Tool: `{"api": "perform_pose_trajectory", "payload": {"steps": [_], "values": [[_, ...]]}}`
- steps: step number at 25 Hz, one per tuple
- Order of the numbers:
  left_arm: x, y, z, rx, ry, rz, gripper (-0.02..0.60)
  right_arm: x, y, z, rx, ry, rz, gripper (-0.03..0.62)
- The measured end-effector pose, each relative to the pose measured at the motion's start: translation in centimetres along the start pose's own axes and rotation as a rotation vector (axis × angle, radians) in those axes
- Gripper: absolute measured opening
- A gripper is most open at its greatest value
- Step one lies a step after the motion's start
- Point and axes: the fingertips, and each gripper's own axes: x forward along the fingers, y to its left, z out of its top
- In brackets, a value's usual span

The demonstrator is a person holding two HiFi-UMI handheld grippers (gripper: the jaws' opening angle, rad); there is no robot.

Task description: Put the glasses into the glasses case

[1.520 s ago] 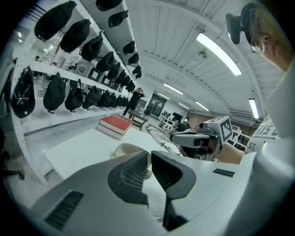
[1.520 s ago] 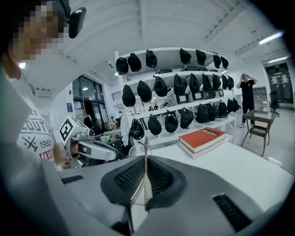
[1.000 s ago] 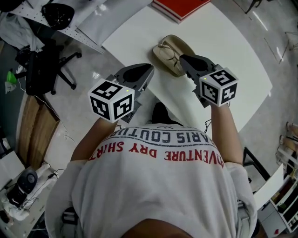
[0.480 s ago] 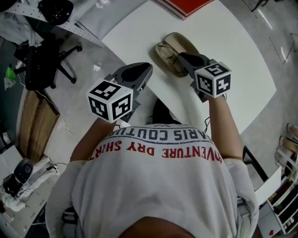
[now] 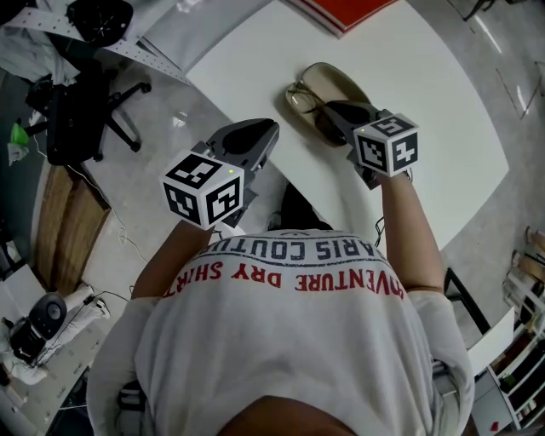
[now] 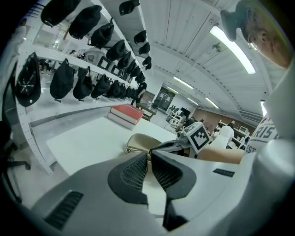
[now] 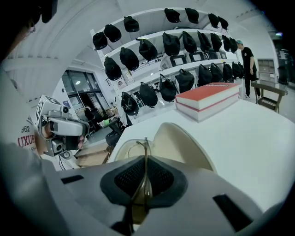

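1. Since the right gripper has its jaws clamped on a thin strip of the glasses, seen end-on between the pads, the hold is on the frame. It looks like a temple or a rim edge, not a lens, and I judge that the right place to grip.
2. The glasses are at the near-left half of the open case, which lies on the white table. Whether they already rest on the lining or hang just above it, I cannot tell.
3. The glasses look light, with a thin wire frame. It would likely bend if squeezed hard or twisted. The lenses are probably slippery and easy to scratch, and the hinged temples may let the piece swing in the grip.
4. The case looks like a stiff, light, hinged shell. On this smooth table it could slide or tip if pushed from one side. Its far half, standing open, is best taken at the free edge when it is time to close it.
5. The left gripper has its jaws close together with nothing between them. It hangs by the table's near-left edge, apart from the case, and could steady the shell if needed.
6. A red book lies at the far edge, well apart from the case.
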Motion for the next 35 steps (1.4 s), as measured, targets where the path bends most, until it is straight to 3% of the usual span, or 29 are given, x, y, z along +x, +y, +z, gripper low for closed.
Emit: {"api": "perform_pose_trajectory", "payload": {"steps": [10, 15, 19, 24, 27, 35], "values": [[-0.1, -0.7, 0.2, 0.005, -0.015, -0.006, 0.048, 0.0, 0.2, -0.4, -0.008, 0.013, -0.019, 0.043], [-0.9, -0.8, 0.3, 0.012, -0.029, -0.006, 0.048, -0.7, 0.5, 0.3, -0.026, -0.012, -0.048, 0.18], [-1.6, -1.4, 0.5, 0.023, -0.048, -0.016, 0.048, -2.6, 0.7, 0.8, -0.056, -0.045, -0.106, 0.218], [-2.8, -3.0, 1.4, 0.057, -0.085, -0.04, 0.048, -7.1, 2.6, 2.8, -0.077, -0.156, -0.146, 0.218], [-3.8, -4.0, 1.8, 0.079, -0.107, -0.055, 0.048, -10.1, 5.4, 4.2, -0.085, -0.245, -0.125, 0.215], [-6.4, -7.4, 2.4, 0.121, -0.161, -0.118, 0.048, -16.2, 12.6, 5.7, -0.126, -0.452, -0.082, 0.048]]}}
